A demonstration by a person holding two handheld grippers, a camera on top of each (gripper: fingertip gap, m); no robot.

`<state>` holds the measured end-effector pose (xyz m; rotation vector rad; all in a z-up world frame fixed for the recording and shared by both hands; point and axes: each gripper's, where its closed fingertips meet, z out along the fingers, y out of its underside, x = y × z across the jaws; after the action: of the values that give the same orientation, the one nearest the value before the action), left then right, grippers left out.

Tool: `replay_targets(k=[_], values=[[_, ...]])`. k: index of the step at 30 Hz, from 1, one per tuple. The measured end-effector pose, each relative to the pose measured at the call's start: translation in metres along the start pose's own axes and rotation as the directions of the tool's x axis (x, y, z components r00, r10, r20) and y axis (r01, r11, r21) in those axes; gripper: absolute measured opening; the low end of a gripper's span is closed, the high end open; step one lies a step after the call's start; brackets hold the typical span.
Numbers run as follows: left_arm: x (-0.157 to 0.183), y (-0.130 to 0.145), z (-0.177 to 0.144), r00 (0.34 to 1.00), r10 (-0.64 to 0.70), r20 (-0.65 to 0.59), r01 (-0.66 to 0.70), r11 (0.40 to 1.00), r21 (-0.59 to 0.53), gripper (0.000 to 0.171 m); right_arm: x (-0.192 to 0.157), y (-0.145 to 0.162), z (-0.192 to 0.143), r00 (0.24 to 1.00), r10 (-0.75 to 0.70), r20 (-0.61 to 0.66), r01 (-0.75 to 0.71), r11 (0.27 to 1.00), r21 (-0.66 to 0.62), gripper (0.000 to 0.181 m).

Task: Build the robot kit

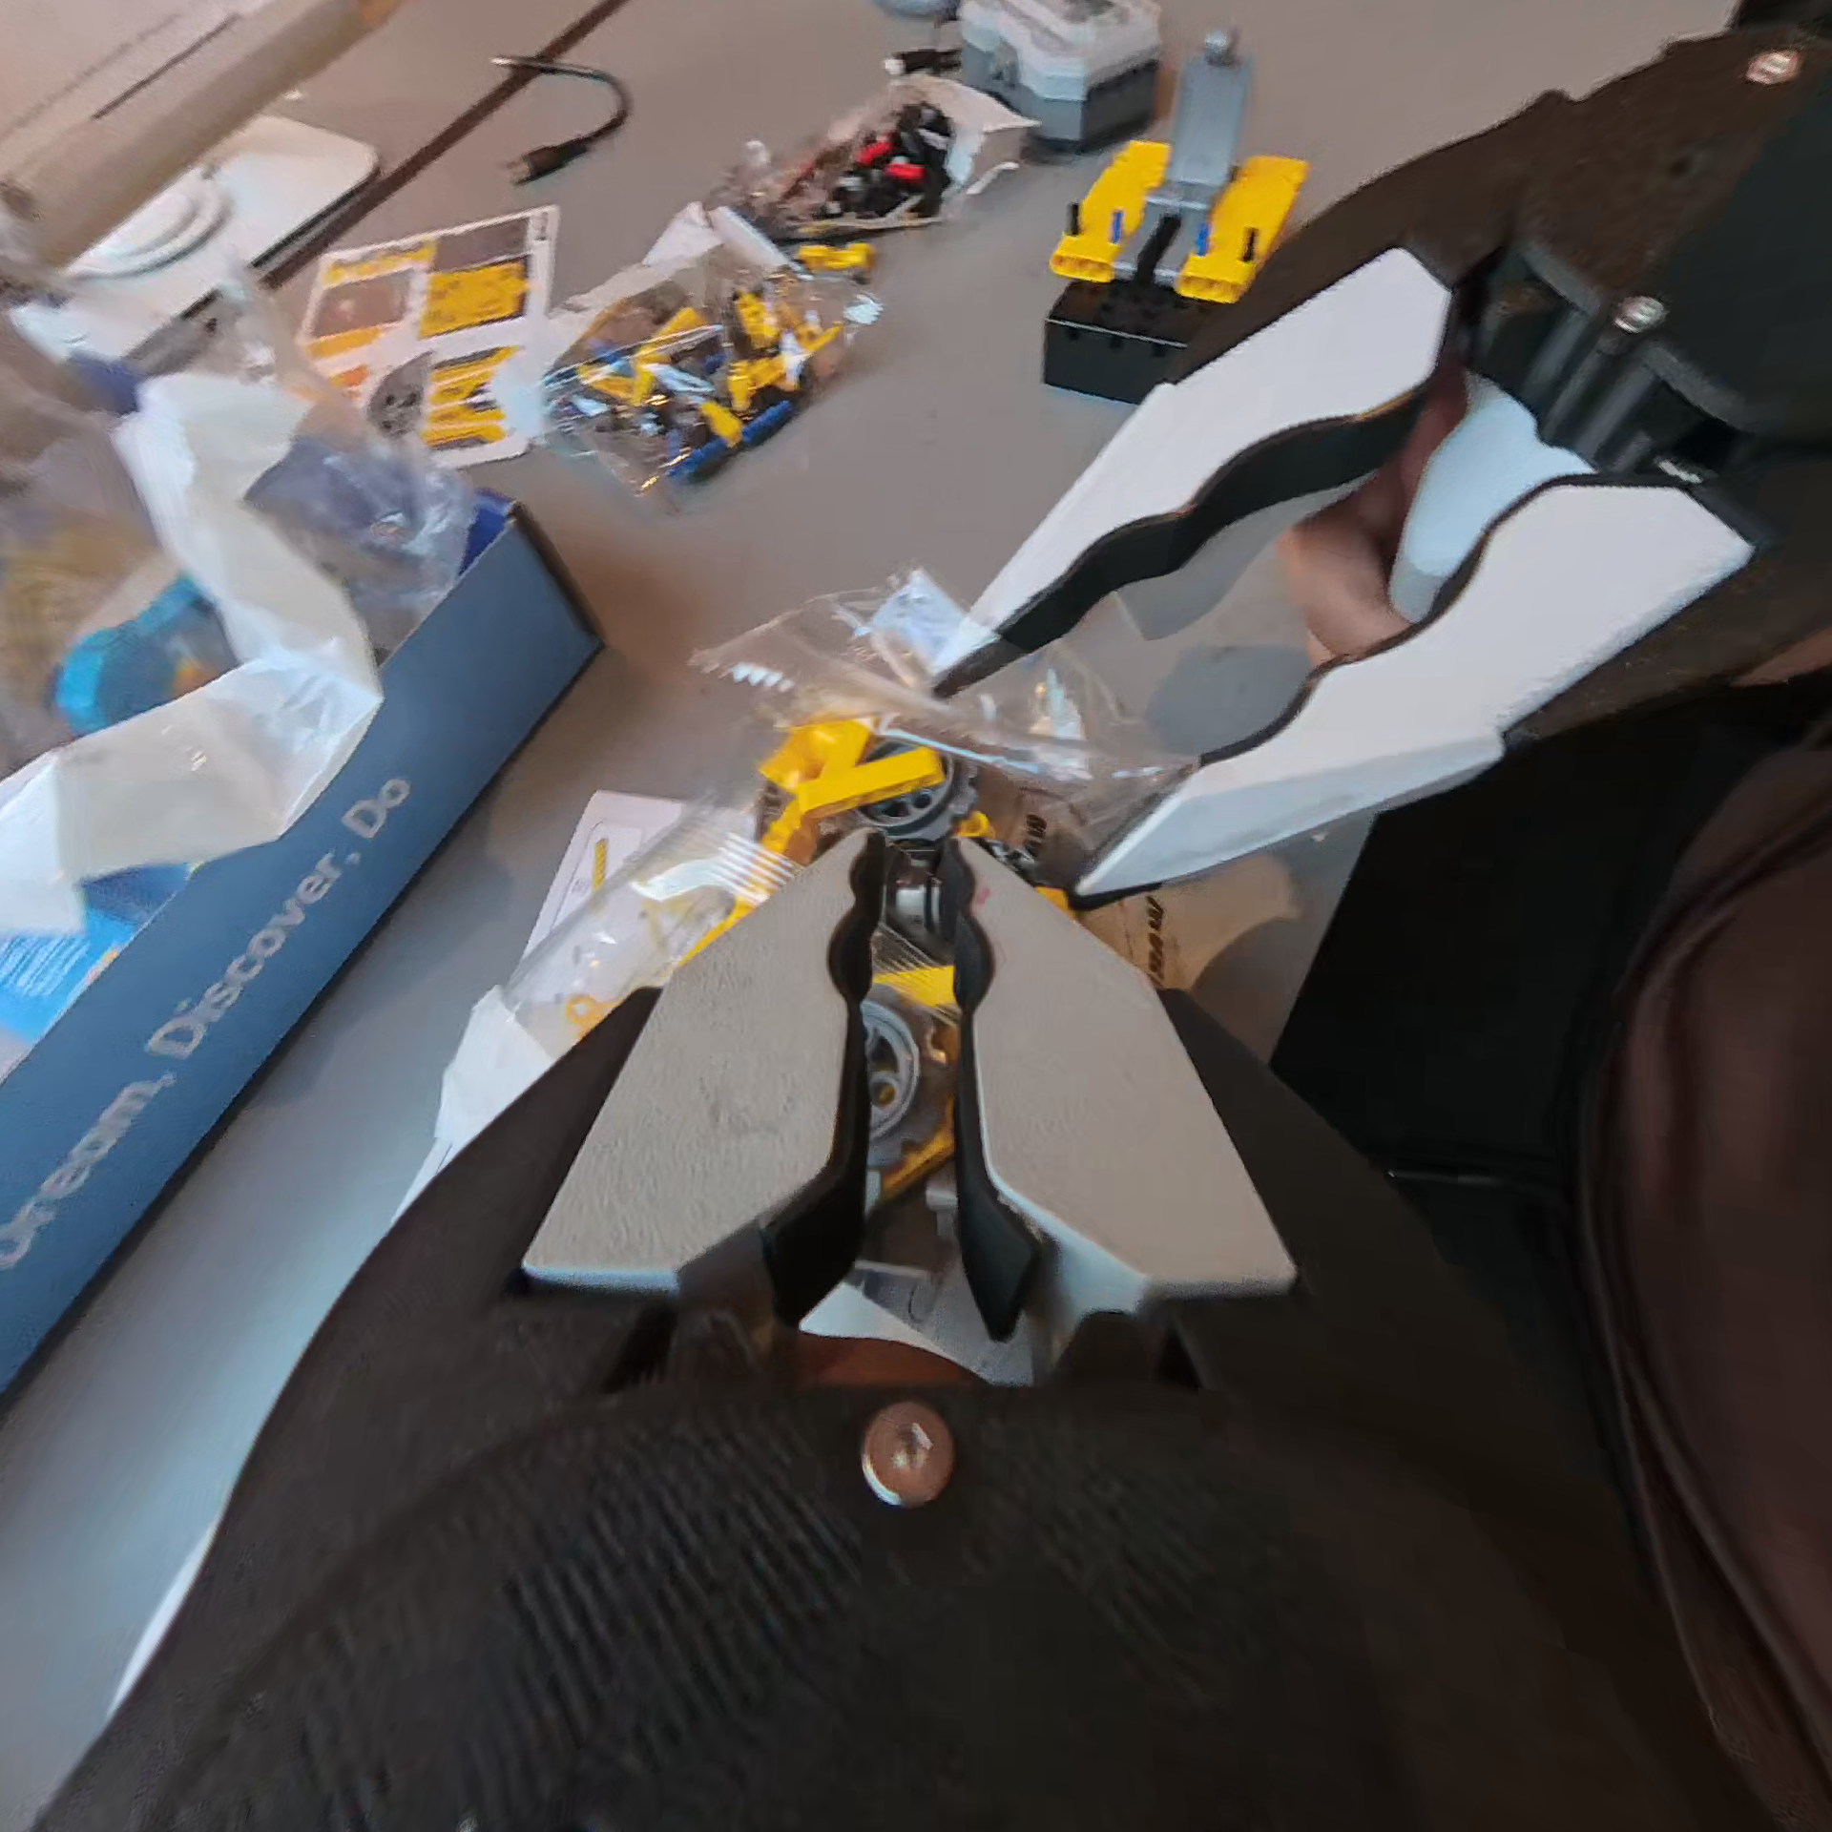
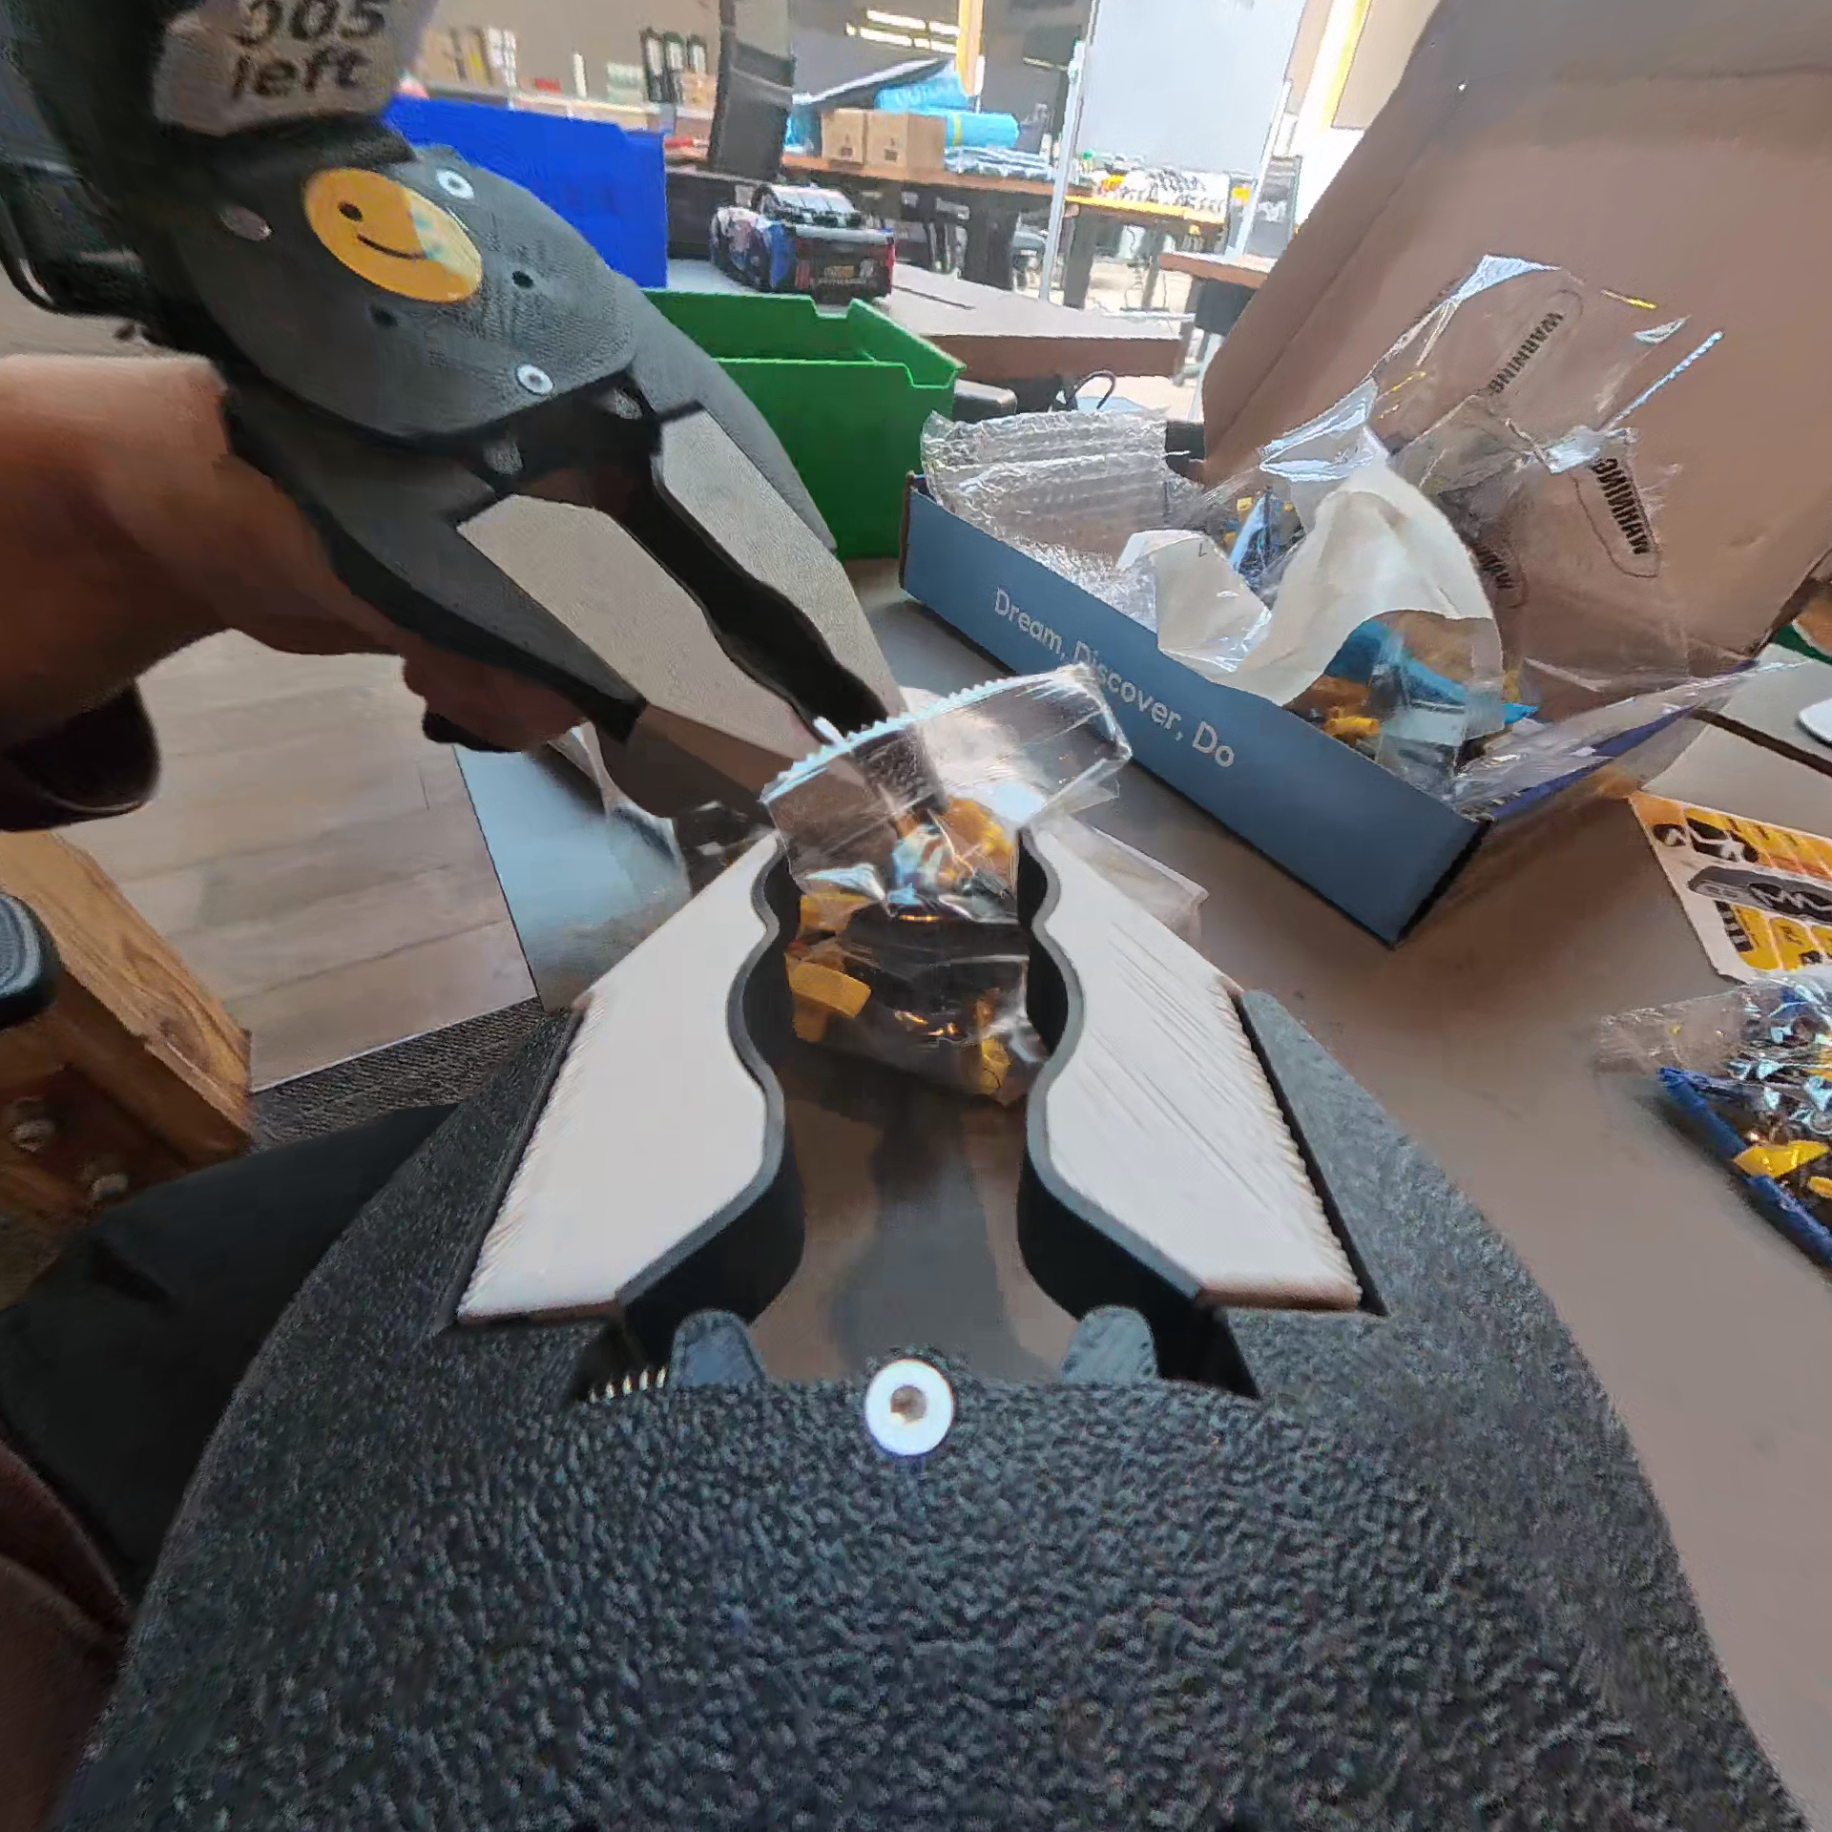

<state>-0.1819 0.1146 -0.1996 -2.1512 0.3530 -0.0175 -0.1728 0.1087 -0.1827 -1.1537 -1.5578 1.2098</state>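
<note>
Clear plastic bag [image 2: 907, 922] of yellow and black bricks is sitting between the right gripper [image 2: 904, 862] jaws, which are spread either side of it, contact unclear. Left gripper [image 2: 843, 729] is reaching in from the left, angled down, tips pinching the bag's serrated top edge. Blue box [image 2: 1190, 734] is lying far right.

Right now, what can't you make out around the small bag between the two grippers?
- Left wrist view: the left gripper covers much of the small bag, so its grip point is hidden.
- Right wrist view: crinkled plastic glare blurs the small bag's pieces between the right gripper fingers.
- Left wrist view: the blue box is motion-blurred and cut off at the left edge.
</note>
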Motion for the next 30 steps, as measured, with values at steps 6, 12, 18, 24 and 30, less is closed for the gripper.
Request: replay_targets(k=[6, 12, 18, 24, 30], values=[[-0.006, 0.012, 0.022, 0.987, 0.154, 0.034, -0.145, 0.973, -0.181, 0.000, 0.002, 0.006, -0.004, 0.996, 0.064, 0.064, -0.062, 0.998, -0.029, 0.048], [-0.010, 0.018, 0.026, 0.988, 0.134, 0.082, -0.119, 0.978, -0.170, 0.000, 0.005, 0.018, -0.018, 0.994, 0.009, 0.109, 0.004, 0.993, -0.121, 0.062], [-0.008, 0.007, 0.021, 0.975, 0.176, 0.135, -0.157, 0.977, -0.141, 0.015, 0.016, 0.008, -0.038, 0.971, -0.052, 0.235, 0.099, 0.976, -0.192, 0.048], [-0.014, 0.009, 0.026, 0.968, 0.220, 0.121, -0.191, 0.958, -0.214, 0.006, 0.068, 0.049, -0.022, 0.987, 0.132, 0.087, -0.078, 0.886, -0.457, 0.044], [-0.019, 0.004, 0.043, 0.931, 0.361, 0.049, -0.331, 0.894, -0.304, 0.007, 0.064, 0.072, 0.012, 0.990, 0.064, 0.126, 0.014, 0.841, -0.540, 0.040]])
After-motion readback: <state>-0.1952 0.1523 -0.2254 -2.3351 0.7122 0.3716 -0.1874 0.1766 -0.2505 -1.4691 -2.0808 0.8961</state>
